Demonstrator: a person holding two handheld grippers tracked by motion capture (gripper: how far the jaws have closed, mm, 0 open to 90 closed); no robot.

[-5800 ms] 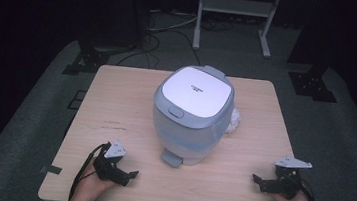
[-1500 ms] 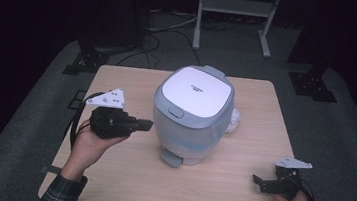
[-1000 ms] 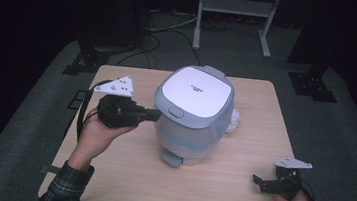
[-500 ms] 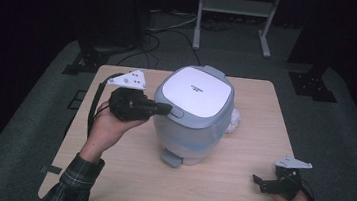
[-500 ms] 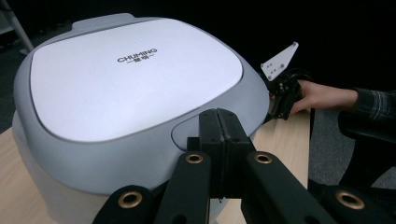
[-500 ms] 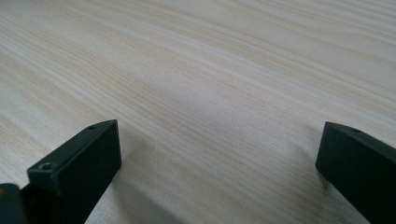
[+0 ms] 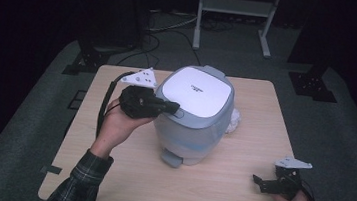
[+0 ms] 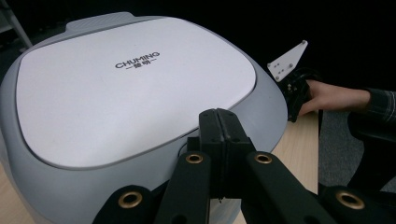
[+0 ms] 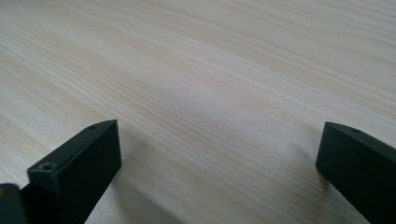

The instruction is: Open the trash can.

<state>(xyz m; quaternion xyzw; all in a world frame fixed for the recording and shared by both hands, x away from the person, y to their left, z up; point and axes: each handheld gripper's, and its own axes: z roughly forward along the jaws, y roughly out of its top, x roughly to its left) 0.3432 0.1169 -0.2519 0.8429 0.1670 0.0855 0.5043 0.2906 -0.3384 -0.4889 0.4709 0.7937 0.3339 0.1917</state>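
Nearest edge: a plaid sleeve is entering from the left, and a hand is resting the right tongs low on the bench at its right front corner. Their jaws are standing wide apart with nothing between them, bare pale wood grain lying beneath in the right gripper view.

Middle: the bench, a light wooden top with rounded corners, is carrying a white and grey lidded appliance at its centre, a small grey foot showing at its front base. The left tongs, jaws pressed fully together and gripping nothing, are lying level with their tip at the left edge of the appliance's lid; the left gripper view is showing the closed tip just over that rim. Something white and crumpled is sitting just behind the appliance on the right.

Beyond: grey carpeted floor is surrounding the bench, cables are trailing across it, black stand feet are flanking both sides, and a light metal frame is standing against darkness.
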